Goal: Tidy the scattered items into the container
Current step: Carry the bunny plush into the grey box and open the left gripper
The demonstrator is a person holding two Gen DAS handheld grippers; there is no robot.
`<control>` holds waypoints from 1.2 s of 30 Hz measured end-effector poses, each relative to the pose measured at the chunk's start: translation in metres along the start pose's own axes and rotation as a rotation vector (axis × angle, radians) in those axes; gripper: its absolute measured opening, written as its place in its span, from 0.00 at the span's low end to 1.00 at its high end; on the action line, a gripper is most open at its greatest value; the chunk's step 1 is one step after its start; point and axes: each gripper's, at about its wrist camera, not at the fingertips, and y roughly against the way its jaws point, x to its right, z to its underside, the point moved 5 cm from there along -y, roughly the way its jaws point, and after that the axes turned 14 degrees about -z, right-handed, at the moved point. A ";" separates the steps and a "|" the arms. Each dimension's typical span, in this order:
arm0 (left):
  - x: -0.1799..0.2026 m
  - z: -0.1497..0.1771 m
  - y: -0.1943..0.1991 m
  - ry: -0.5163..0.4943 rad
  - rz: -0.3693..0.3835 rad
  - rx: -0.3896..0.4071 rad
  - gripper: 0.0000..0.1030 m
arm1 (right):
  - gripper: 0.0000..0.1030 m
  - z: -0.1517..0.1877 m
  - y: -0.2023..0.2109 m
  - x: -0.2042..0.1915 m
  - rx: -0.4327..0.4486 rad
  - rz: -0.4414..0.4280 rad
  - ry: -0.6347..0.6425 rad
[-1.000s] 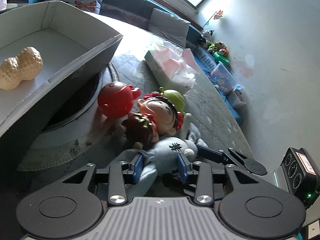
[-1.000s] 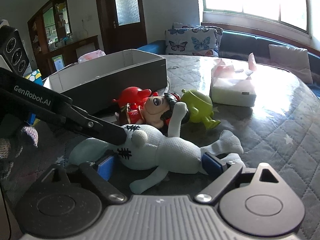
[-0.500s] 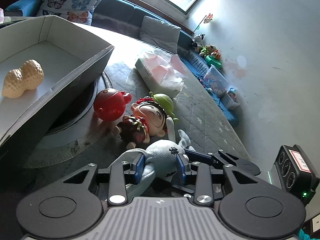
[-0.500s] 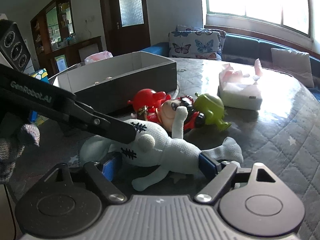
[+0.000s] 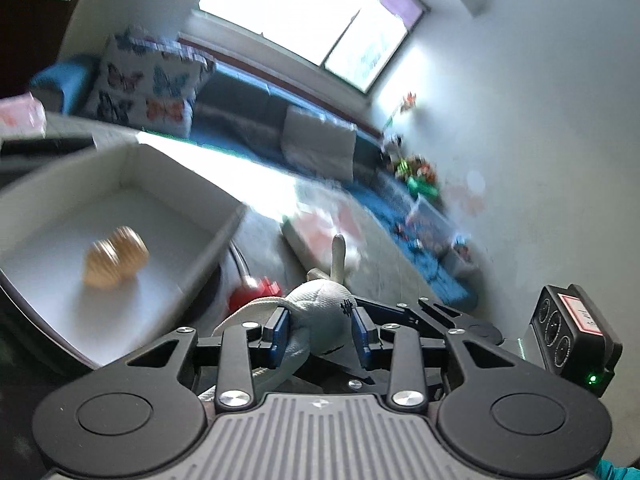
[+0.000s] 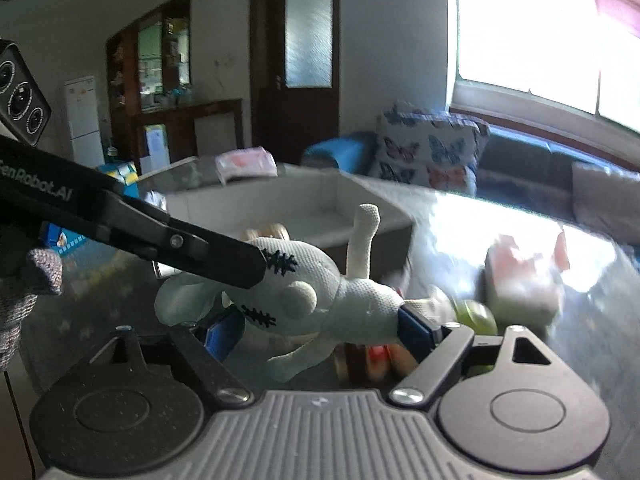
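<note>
A white plush doll with black stitched eyes hangs in the air, held from two sides. My left gripper is shut on its head. In the right wrist view my right gripper spans the doll lengthwise, with one blue pad under the head and the other against the hip. The left gripper's black finger reaches in from the left onto the head. Behind stands the grey box with a tan peanut toy inside. The red toy stays on the table below.
A green toy and a blurred figurine lie under the doll. A tissue box sits to the right on the quilted table. A gloved hand is at the left edge. A sofa with butterfly cushions lies beyond.
Both grippers have risen together and lifted the doll off the table. The left jaws went from loosely around the head to shut on it. The box now sits lower and nearer in view.
</note>
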 end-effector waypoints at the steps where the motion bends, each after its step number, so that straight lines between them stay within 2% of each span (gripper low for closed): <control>1: -0.005 -0.006 0.003 0.007 -0.007 0.018 0.35 | 0.82 -0.008 -0.004 -0.002 0.008 -0.007 0.012; 7: -0.039 -0.035 0.012 0.063 -0.057 0.084 0.35 | 0.82 -0.049 -0.039 -0.018 0.034 -0.042 0.094; 15: -0.096 -0.060 0.001 0.142 -0.143 0.096 0.35 | 0.82 -0.079 -0.103 -0.029 0.012 -0.098 0.133; 26: -0.158 -0.062 -0.025 0.222 -0.249 0.062 0.35 | 0.82 -0.088 -0.186 -0.032 -0.078 -0.148 0.150; 31: -0.172 -0.057 -0.033 0.265 -0.272 0.036 0.35 | 0.83 -0.081 -0.204 -0.034 -0.124 -0.154 0.159; 36: -0.176 -0.052 -0.037 0.254 -0.307 0.016 0.35 | 0.84 -0.077 -0.201 -0.035 -0.124 -0.156 0.156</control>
